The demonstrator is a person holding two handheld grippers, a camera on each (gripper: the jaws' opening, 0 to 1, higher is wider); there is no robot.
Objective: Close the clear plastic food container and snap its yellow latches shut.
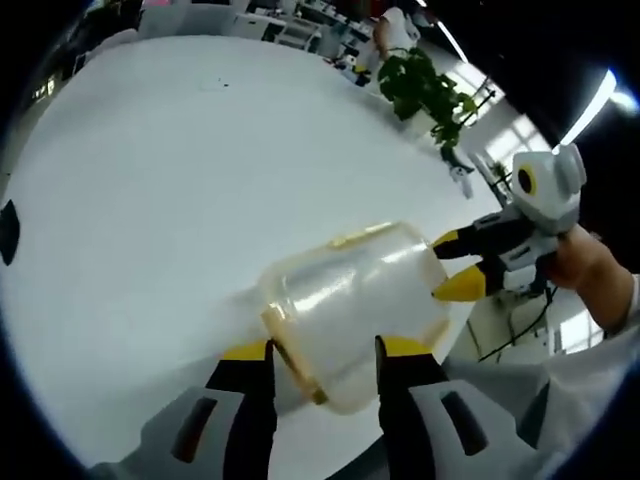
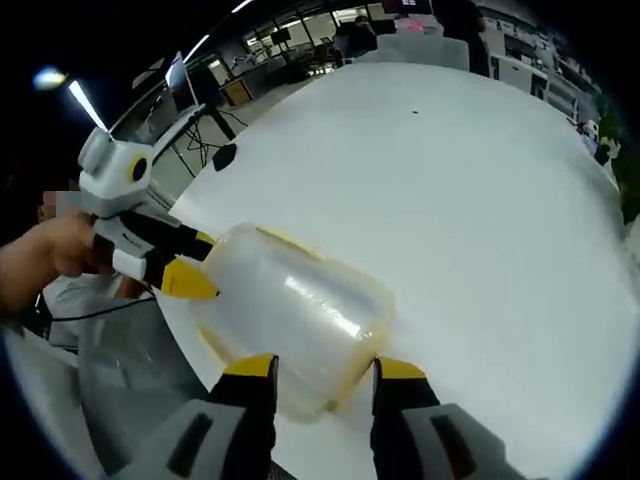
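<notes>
Clear container at lower centre, over the white counter — pinched between left gripper jaws, right gripper clamped on the opposite end. Yellow latches apparently unsnapped — uneven squeeze could twist the lid off-seat.

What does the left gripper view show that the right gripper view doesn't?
Left gripper view: a leafy green plant beyond the table, and the right gripper reaching the container from the far side. Right gripper view: the left gripper at the container's far end. Both: the clear container with yellow trim held between them over the white table.
</notes>
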